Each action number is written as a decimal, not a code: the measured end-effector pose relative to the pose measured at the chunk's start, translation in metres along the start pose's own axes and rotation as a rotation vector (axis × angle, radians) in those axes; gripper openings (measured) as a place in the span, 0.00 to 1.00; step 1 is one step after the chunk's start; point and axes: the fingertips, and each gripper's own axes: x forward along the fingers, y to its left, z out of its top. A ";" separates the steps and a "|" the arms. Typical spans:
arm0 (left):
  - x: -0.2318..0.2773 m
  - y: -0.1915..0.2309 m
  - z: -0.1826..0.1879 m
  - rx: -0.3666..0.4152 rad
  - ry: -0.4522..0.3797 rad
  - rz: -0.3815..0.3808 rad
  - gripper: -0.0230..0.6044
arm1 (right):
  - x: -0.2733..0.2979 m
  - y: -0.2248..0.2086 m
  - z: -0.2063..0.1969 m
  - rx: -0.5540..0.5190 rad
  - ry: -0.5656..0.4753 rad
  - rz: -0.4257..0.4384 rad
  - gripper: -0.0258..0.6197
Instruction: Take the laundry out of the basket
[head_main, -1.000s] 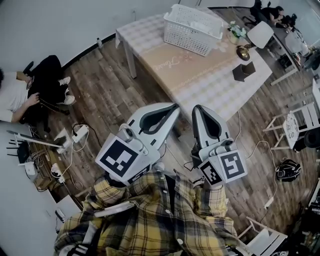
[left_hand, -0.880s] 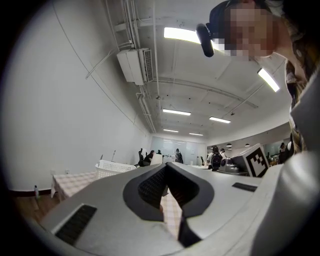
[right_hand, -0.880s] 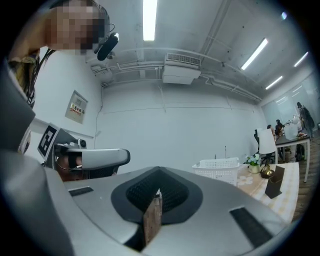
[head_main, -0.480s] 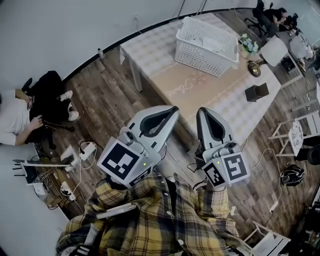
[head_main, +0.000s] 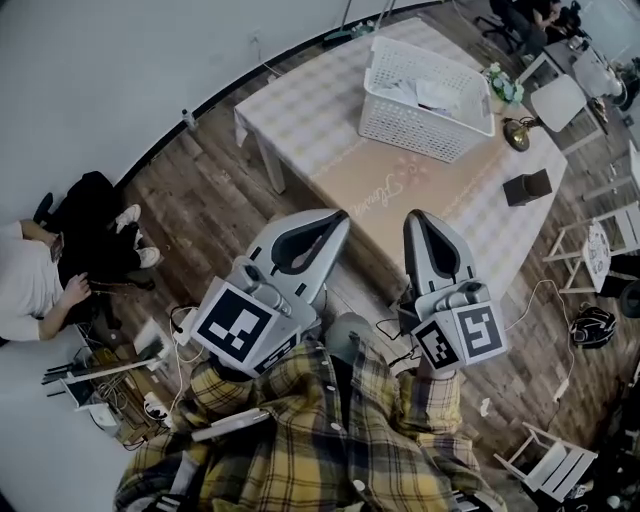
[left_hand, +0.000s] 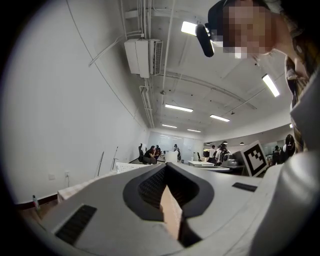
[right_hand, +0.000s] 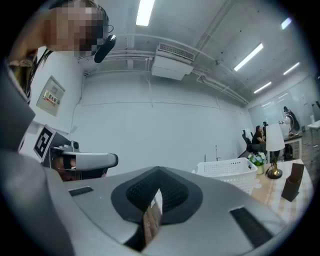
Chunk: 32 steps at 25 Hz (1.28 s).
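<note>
Left gripper view looks along our left gripper (left_hand: 167, 172); its two jaws are pressed together, and nothing is between them; only a thin pale line shows where they meet. Right gripper view shows the same for our right gripper (right_hand: 158, 172); the jaws are together and they hold nothing.

From the head view we see both grippers side by side in front of our plaid shirt (head_main: 330, 440), each with its marker cube toward us; their tips point toward the table (head_main: 310, 120), and the wooden floor (head_main: 200, 190) is below them.

The white basket (head_main: 412, 125) stands on the far part of the table, well apart from both grippers; the laundry (head_main: 425, 93) lies inside it, pale pieces, and we cannot tell how many. In the right gripper view the basket is to the right, beyond the jaws.

Just beside the basket, on its right, stands a small pot of flowers (head_main: 503, 84); near it is a brass object (head_main: 517, 133), and closer to us a dark box (head_main: 527, 187); all three are on the table.

At the left a person (head_main: 45, 285) sits near the wall; cables (head_main: 150, 360) lie on the floor between that person and us.
</note>
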 end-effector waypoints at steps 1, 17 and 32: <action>0.002 0.006 -0.001 -0.004 0.002 -0.003 0.05 | 0.004 -0.002 -0.001 0.004 0.004 -0.010 0.04; 0.117 0.091 -0.004 -0.010 0.031 -0.052 0.05 | 0.103 -0.101 0.005 0.017 0.019 -0.087 0.04; 0.262 0.112 -0.007 0.003 0.062 -0.149 0.05 | 0.150 -0.229 0.021 0.008 0.036 -0.170 0.04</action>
